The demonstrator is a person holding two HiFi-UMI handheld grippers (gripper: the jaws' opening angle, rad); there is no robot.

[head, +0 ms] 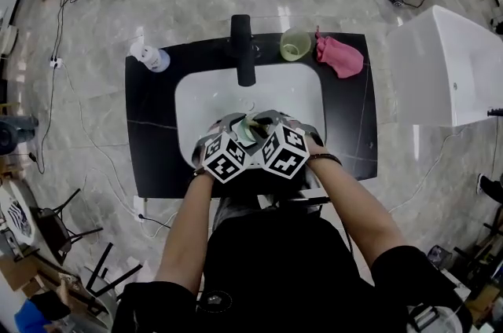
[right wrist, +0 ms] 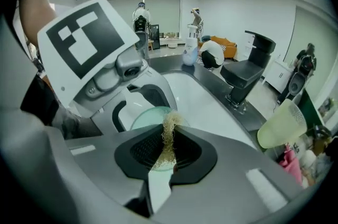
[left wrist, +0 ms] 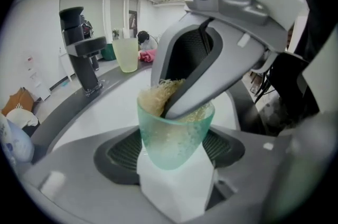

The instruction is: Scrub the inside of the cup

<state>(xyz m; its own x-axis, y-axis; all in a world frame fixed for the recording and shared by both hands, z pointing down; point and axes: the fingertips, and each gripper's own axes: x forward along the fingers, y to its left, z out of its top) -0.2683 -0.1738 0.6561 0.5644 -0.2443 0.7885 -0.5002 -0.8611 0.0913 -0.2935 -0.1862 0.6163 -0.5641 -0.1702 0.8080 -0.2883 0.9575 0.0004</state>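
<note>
Over the near half of the basin (head: 196,100), the left gripper (left wrist: 174,162) is clamped on the lower part of the cup (left wrist: 174,138). The right gripper (right wrist: 166,146) pinches a straw-coloured scrubber (right wrist: 168,133) that is pushed into the cup's mouth. White basin wall shows on both sides and toward the faucet (head: 244,49), whose spout ends apart from the grippers. The cup's long axis runs along the left jaws, its mouth pointing away from that gripper toward the right one. At the back of the counter (head: 149,135), a yellow cup (head: 295,45) and a pink cloth (head: 339,56) sit well apart from the grippers.
</note>
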